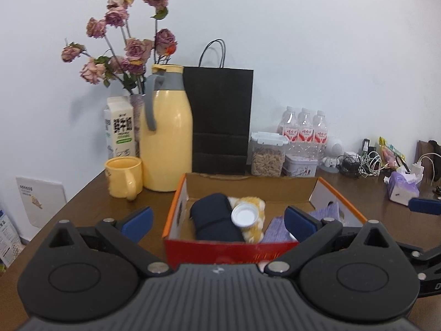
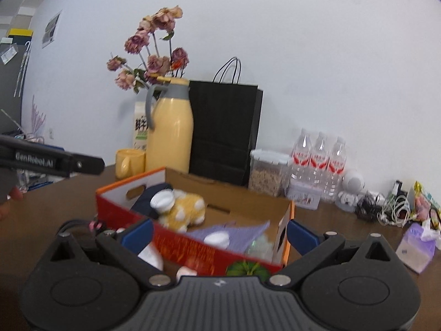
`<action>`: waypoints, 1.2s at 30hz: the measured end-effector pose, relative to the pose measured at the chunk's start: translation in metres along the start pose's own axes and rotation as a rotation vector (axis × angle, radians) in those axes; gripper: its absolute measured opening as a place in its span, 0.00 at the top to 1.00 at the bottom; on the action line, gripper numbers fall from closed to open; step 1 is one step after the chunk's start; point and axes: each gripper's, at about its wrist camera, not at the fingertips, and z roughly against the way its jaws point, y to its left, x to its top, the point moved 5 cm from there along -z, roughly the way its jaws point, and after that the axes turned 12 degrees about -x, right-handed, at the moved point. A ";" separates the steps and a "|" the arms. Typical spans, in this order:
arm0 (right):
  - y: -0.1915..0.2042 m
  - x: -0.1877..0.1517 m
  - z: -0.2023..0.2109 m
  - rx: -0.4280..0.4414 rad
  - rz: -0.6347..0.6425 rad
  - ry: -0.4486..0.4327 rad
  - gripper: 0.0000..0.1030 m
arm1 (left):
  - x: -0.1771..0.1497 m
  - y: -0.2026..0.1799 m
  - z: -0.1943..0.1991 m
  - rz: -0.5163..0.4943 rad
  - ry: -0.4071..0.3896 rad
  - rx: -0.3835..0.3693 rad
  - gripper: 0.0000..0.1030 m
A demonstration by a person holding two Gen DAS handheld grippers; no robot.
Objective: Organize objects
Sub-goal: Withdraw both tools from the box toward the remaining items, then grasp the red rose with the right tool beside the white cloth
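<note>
Cardboard forms the open box (image 1: 176, 207), red and orange outside and plain brown inside, which sits on the brown desk (image 1: 91, 201) in front of the black paper bag (image 1: 220, 118). Inside the box, toward its left wall, a dark navy bundle (image 1: 212, 220) lies touching a yellow-and-white plush item (image 1: 255, 220), with a white cap (image 1: 244, 215) resting on top of them; purple fabric (image 2: 237, 230) lies toward the box's right wall. The left tool (image 1: 217, 220) hovers just before the box's near wall, its blue pads spread wide with nothing between them. The right tool (image 2: 219, 233) is likewise wide and empty, straddling the box's near right corner. Bare desk shows left of the box, up to the yellow mug (image 1: 124, 176) and yellow thermos (image 1: 165, 138); the box's back half is uncovered cardboard. A green striped object (image 2: 246, 269) and pale items just in front of the box are half hidden by the right tool's body and too blurred to identify.
</note>
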 end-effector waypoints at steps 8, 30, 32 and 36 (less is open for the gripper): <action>0.007 -0.034 0.036 0.024 -0.012 0.072 0.00 | -0.031 0.019 0.034 0.013 0.043 0.038 0.00; 0.035 -0.100 0.052 0.071 -0.057 0.265 0.00 | -0.088 0.037 0.062 0.083 0.144 0.068 0.00; 0.039 -0.101 0.048 0.078 -0.050 0.276 0.00 | -0.090 0.038 0.063 0.087 0.148 0.065 0.00; 0.042 -0.106 0.042 0.085 -0.052 0.296 0.09 | -0.093 0.040 0.060 0.095 0.157 0.061 0.00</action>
